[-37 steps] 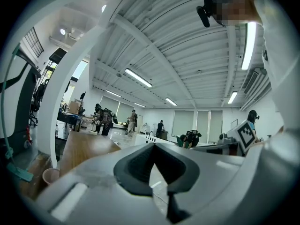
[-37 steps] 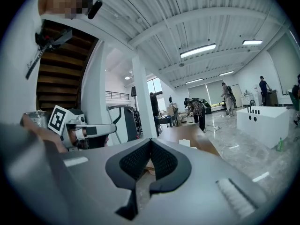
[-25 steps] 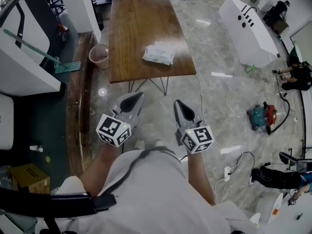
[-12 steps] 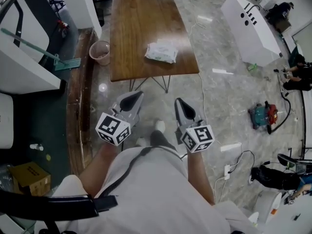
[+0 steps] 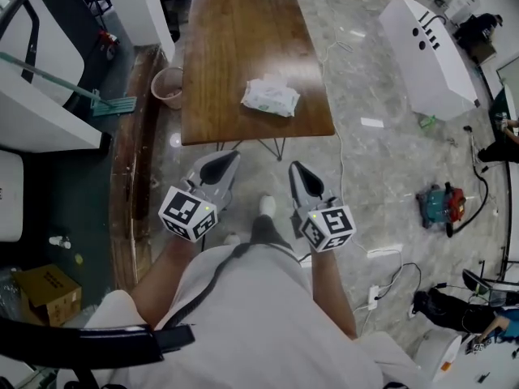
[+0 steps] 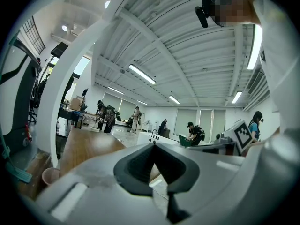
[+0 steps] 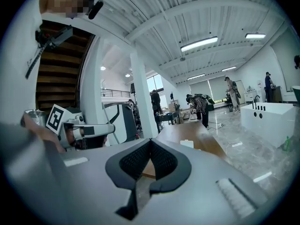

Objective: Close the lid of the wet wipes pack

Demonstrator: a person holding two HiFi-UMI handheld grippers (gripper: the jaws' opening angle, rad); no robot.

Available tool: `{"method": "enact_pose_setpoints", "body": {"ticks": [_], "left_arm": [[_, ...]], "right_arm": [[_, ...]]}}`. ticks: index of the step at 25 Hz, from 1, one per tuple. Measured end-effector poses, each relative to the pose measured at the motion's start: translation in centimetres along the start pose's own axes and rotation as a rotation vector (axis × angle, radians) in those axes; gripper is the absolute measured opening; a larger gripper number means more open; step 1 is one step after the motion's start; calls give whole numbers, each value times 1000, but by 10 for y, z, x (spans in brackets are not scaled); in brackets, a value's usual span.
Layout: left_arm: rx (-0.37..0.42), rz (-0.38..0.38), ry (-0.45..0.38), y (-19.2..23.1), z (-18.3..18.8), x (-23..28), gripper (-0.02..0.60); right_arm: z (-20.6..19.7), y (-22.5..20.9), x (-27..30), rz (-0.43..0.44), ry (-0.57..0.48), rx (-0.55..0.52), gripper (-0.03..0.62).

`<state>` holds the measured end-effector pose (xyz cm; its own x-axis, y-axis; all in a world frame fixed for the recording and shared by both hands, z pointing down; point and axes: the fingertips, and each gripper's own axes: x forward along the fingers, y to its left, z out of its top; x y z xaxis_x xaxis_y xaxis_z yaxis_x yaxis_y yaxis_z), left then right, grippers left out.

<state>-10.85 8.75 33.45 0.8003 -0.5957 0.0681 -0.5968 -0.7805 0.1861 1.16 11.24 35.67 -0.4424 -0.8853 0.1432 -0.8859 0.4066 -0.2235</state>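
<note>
We hold our left gripper [image 5: 220, 164] and right gripper [image 5: 299, 174] clenched, both empty; the wipes pack [image 5: 271, 97] lies at twelve o'clock on the table [image 5: 235, 39].

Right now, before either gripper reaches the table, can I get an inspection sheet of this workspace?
Surface: wooden table.
Job's things: wet wipes pack near the table's near right corner; lid too small to judge.
Clutter: nothing seen on the table.
Grippers: left gripper and right gripper short of the table, fingers together, nothing held.
Cables: white cable on the floor beside the table; power strip nearer the person.
Surroundings: pink bin left of the table, white cabinet at right.
</note>
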Motion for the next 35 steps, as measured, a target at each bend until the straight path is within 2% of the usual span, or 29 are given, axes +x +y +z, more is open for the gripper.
{"method": "enact_pose_setpoints", "body": {"ticks": [9, 16, 29, 35], "left_arm": [[5, 47, -5, 26, 18, 71, 3], [-14, 91, 13, 42, 18, 118, 3], [-26, 158, 44, 62, 9, 183, 3], [-31, 215, 36, 65, 7, 198, 2]], "right_arm": [[25, -60, 52, 78, 20, -20, 9], [34, -106, 84, 137, 43, -19, 9], [35, -173, 121, 217, 88, -21, 9], [34, -195, 130, 248, 94, -21, 9]]}}
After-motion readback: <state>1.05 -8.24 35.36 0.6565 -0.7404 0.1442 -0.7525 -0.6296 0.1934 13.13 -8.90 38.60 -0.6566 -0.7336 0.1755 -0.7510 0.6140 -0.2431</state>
